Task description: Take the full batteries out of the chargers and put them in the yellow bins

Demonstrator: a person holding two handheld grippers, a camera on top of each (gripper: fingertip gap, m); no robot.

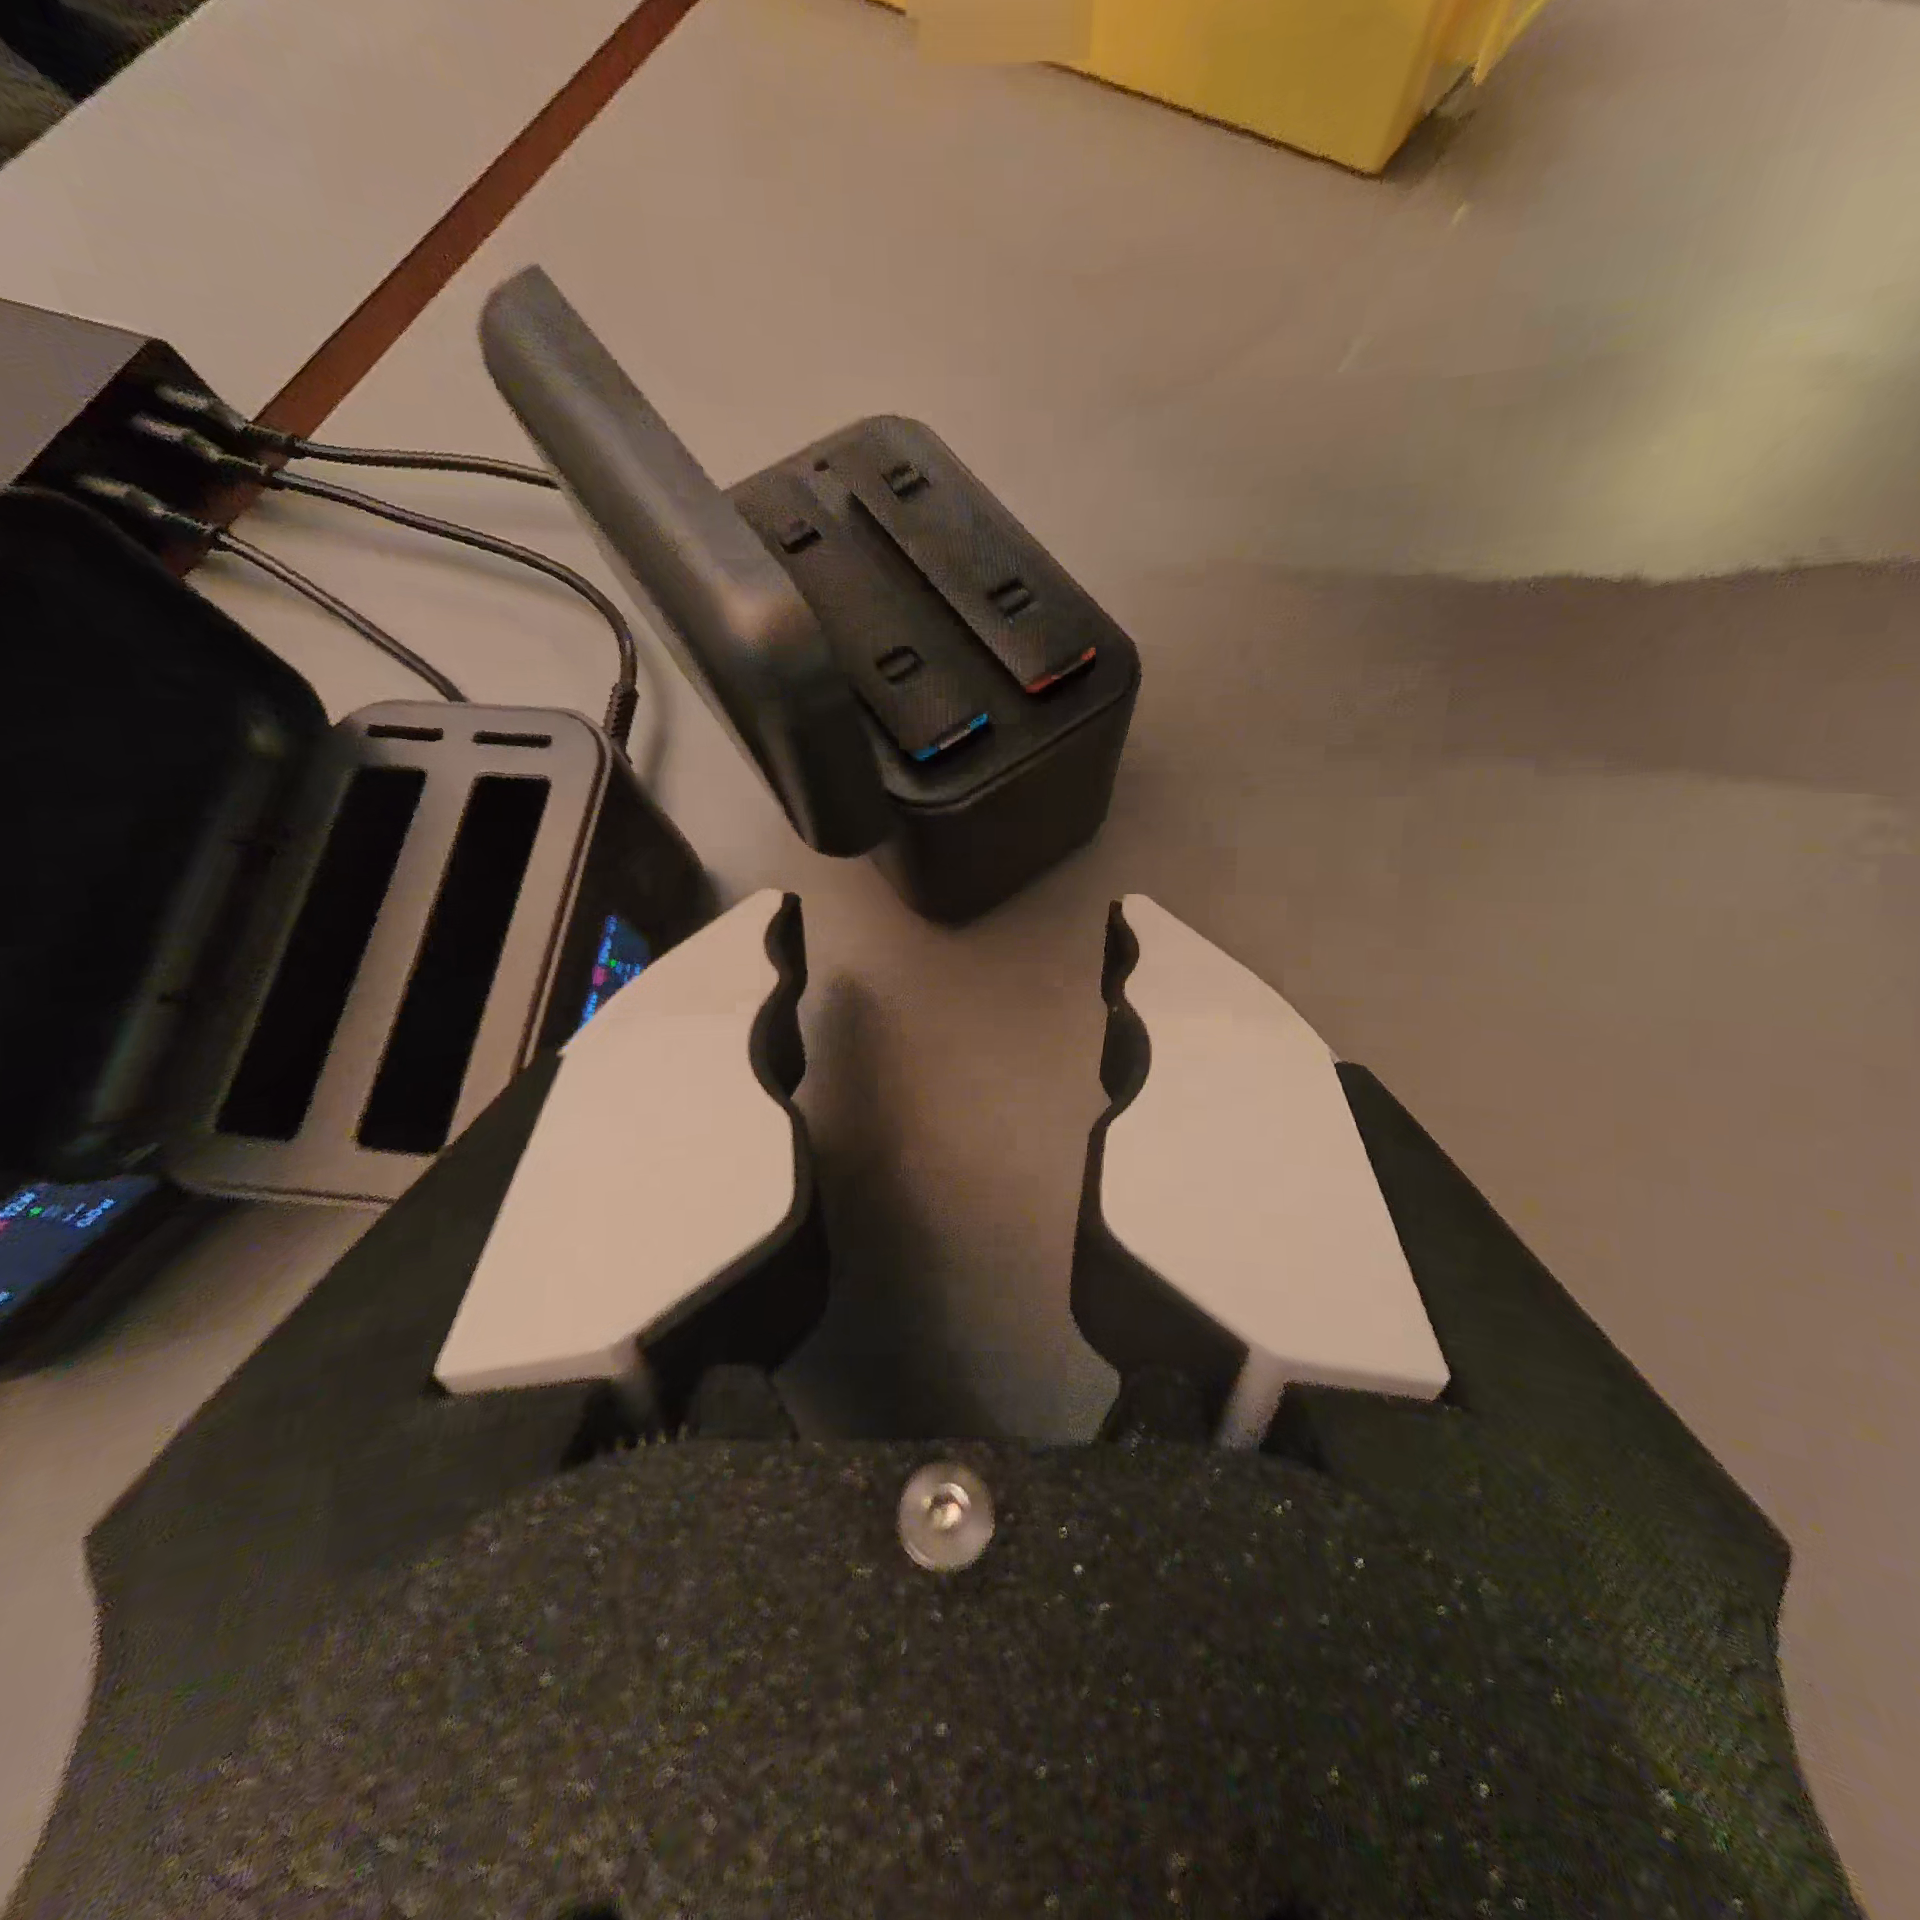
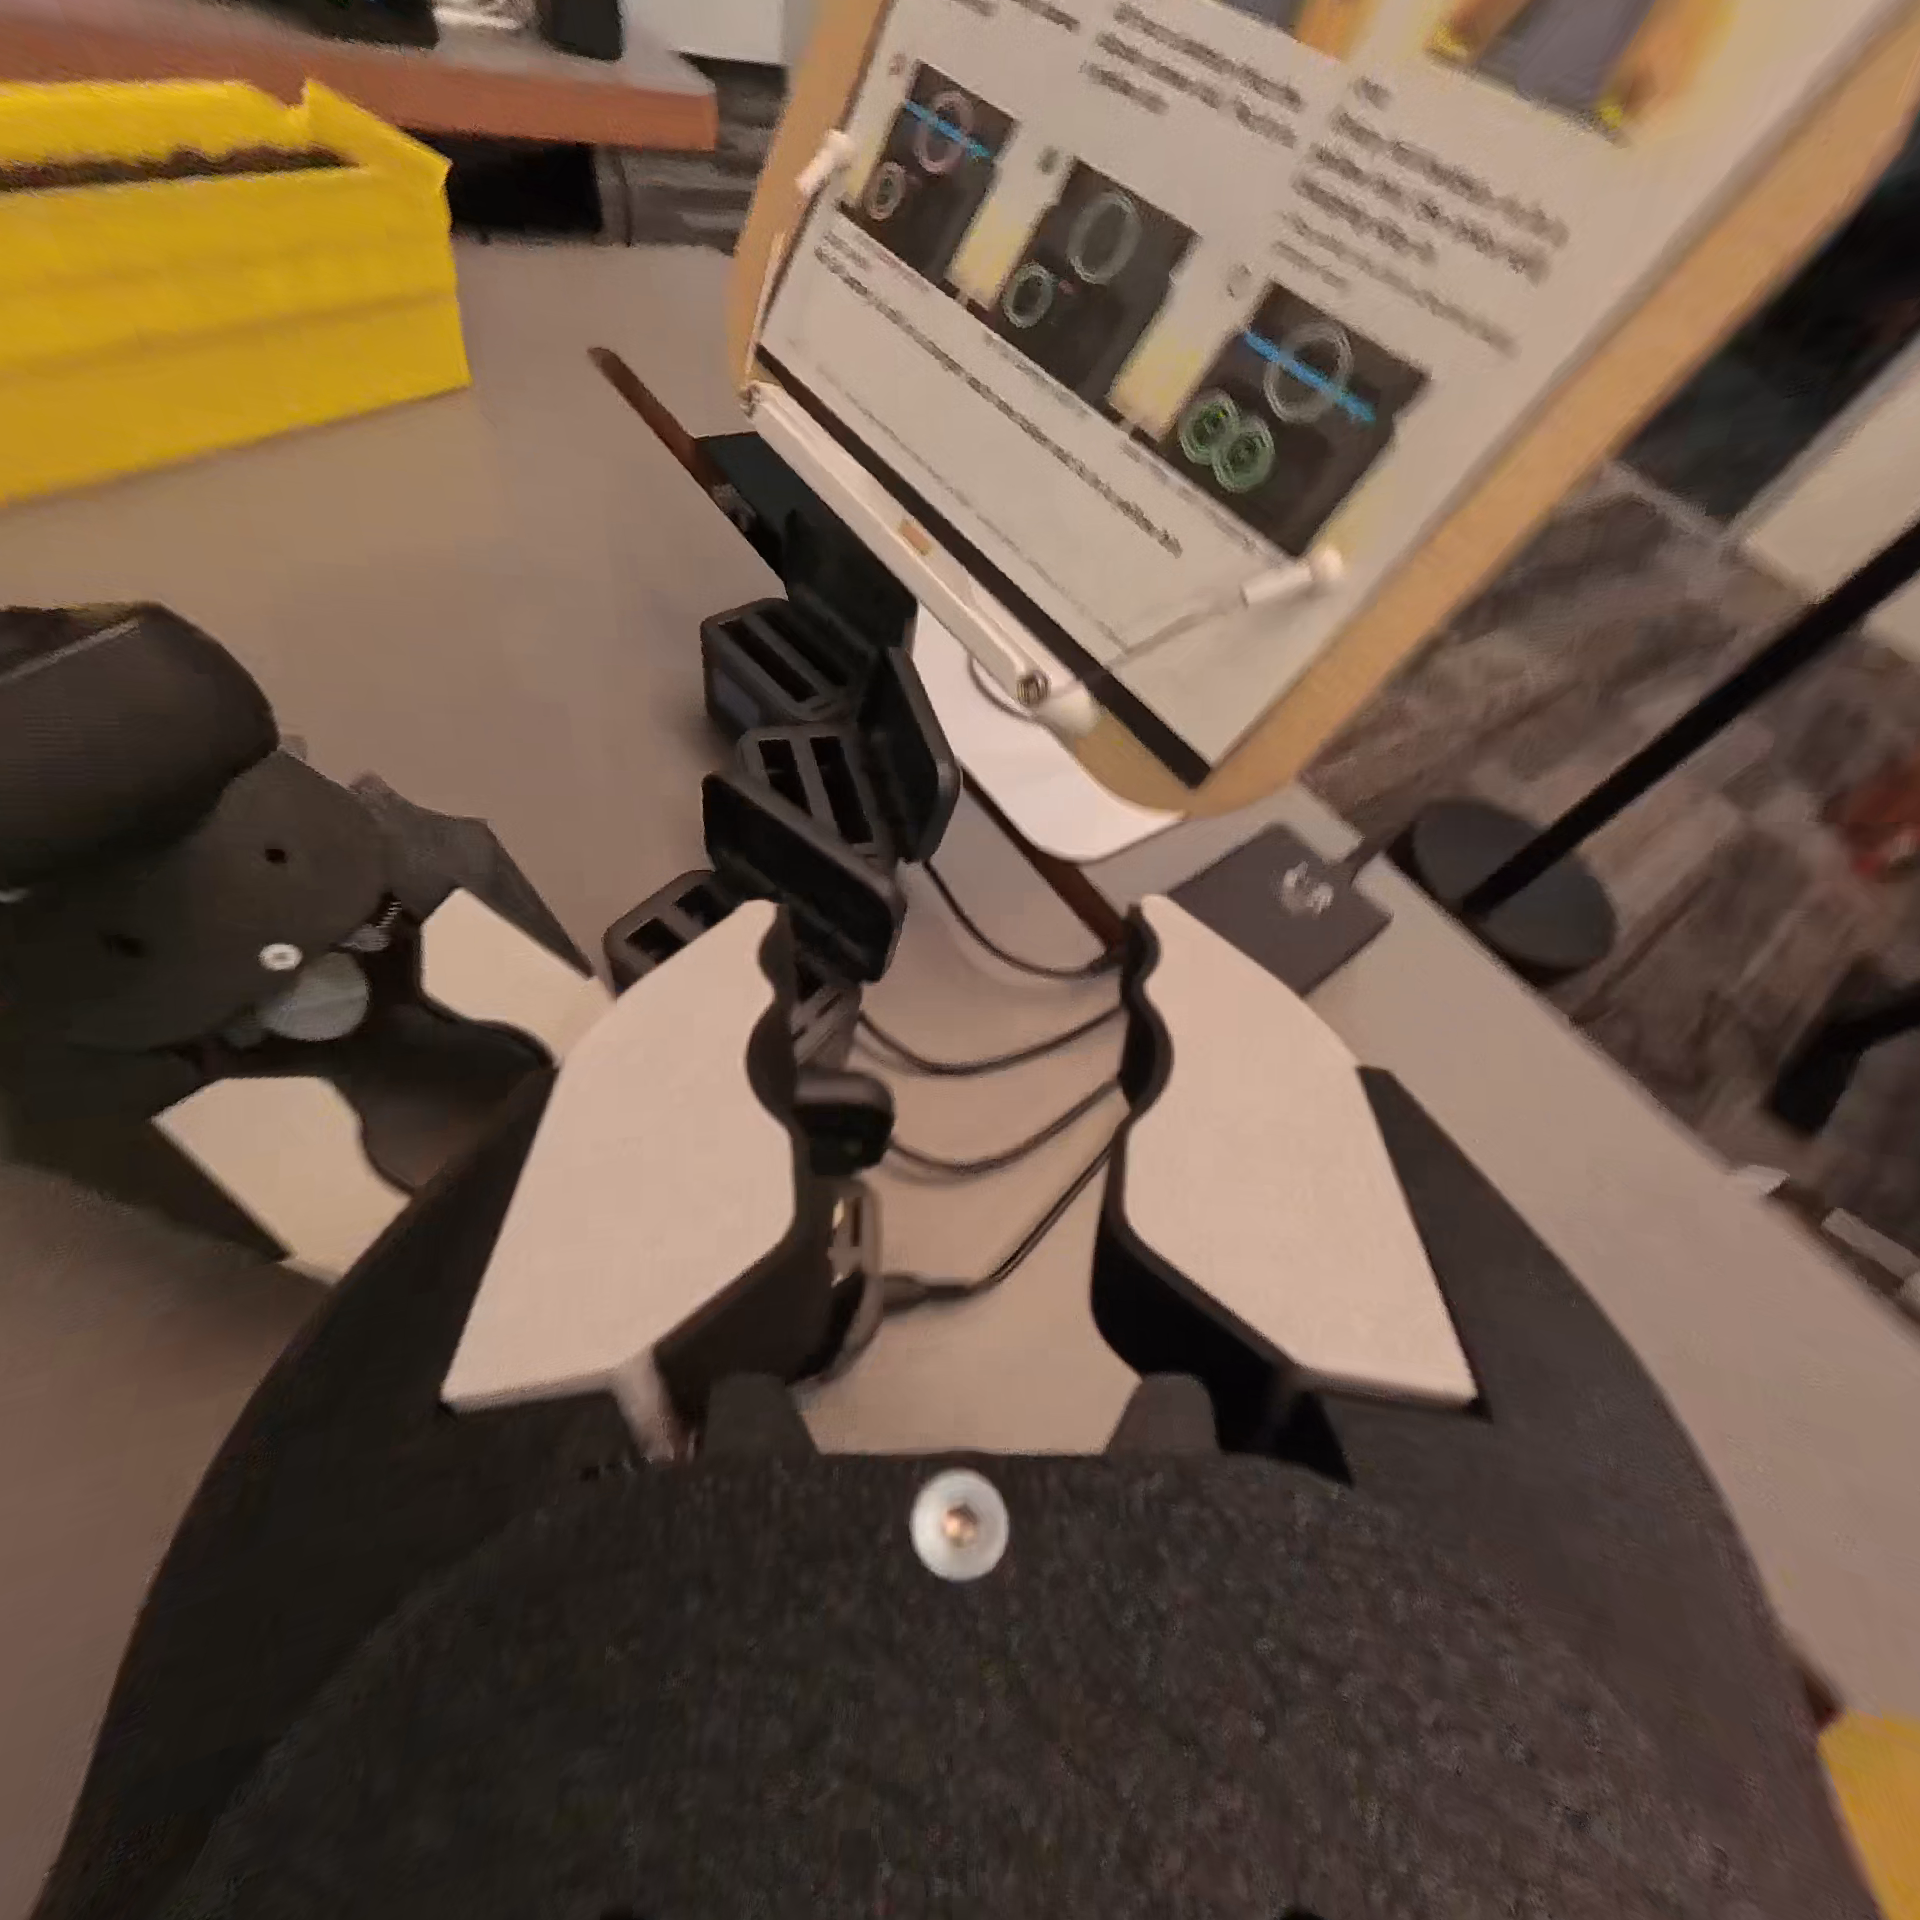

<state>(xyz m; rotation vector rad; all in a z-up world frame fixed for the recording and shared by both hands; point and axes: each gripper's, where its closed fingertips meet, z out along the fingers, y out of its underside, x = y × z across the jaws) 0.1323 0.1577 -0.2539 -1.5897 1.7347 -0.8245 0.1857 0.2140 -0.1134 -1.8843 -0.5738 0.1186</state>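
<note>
In the left wrist view a black charger (image 1: 997,790) with its lid (image 1: 634,520) open stands on the grey table just beyond my left gripper (image 1: 956,935). Two batteries sit in it, one with a blue tab (image 1: 925,675) and one with a red tab (image 1: 1013,592). A second charger (image 1: 395,956) at the left has two empty slots. My left gripper is open and empty. My right gripper (image 2: 951,935) is open and empty, pointing along a row of open chargers (image 2: 810,800). A yellow bin (image 2: 208,270) stands at the far left; it also shows in the left wrist view (image 1: 1247,73).
Black cables (image 1: 436,520) run from a grey power hub (image 1: 73,384) to the chargers. A framed instruction board (image 2: 1195,312) on a white stand leans over the chargers. The left gripper (image 2: 208,894) shows at the left of the right wrist view. A brown strip (image 1: 468,218) crosses the table.
</note>
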